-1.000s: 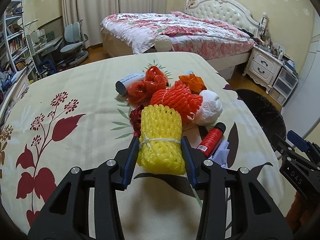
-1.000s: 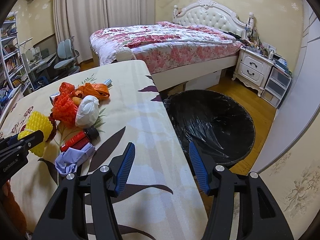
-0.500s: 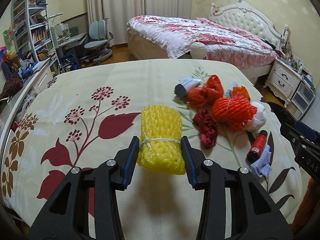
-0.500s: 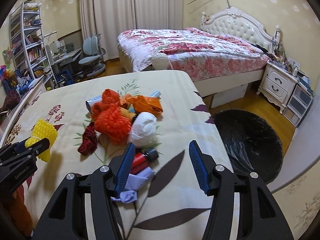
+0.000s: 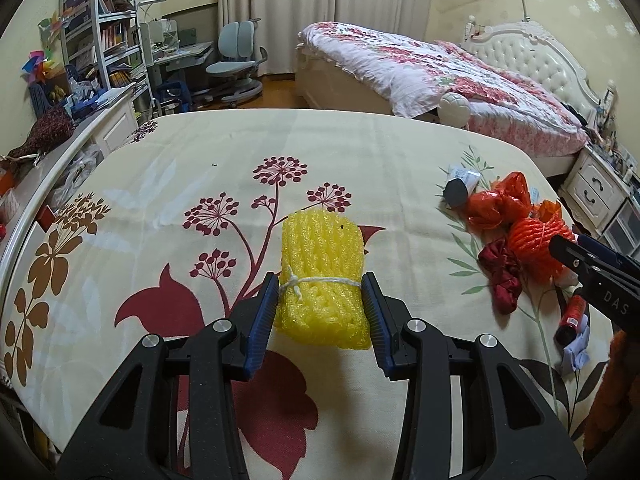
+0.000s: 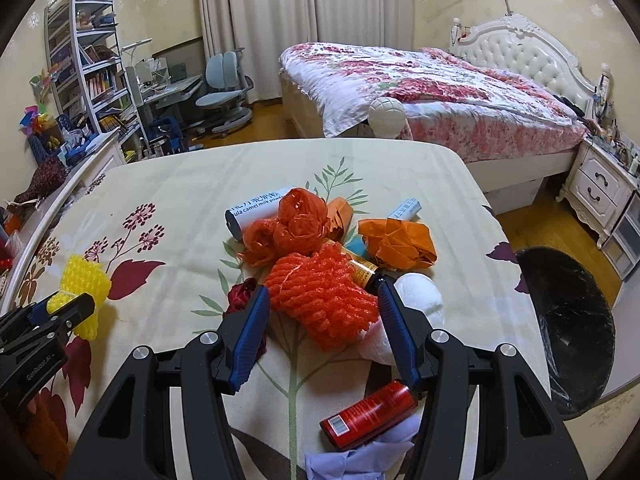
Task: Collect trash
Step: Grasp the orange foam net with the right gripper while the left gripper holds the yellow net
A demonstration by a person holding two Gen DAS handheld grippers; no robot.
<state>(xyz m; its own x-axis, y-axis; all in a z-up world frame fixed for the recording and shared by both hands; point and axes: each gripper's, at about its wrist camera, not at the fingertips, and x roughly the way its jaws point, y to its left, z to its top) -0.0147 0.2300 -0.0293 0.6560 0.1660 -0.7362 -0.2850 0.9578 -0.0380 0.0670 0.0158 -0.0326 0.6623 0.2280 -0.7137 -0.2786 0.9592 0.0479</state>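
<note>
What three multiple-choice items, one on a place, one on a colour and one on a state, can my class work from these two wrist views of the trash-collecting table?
1. Where is the black-lined bin?
A. on the table
B. on the floor beside the table's right edge
C. on the bed

2. What colour is the foam net bundle in the left gripper?
A. yellow
B. blue
C. white

3. How is the right gripper?
A. shut on the red tube
B. shut on the white wad
C. open, holding nothing

Answers:
1 B: the bin stands on the wooden floor past the tablecloth's edge.
2 A: the string-tied bundle between the blue pads is yellow.
3 C: its pads stand apart above the orange foam net, and the red tube lies untouched on the table.
</note>
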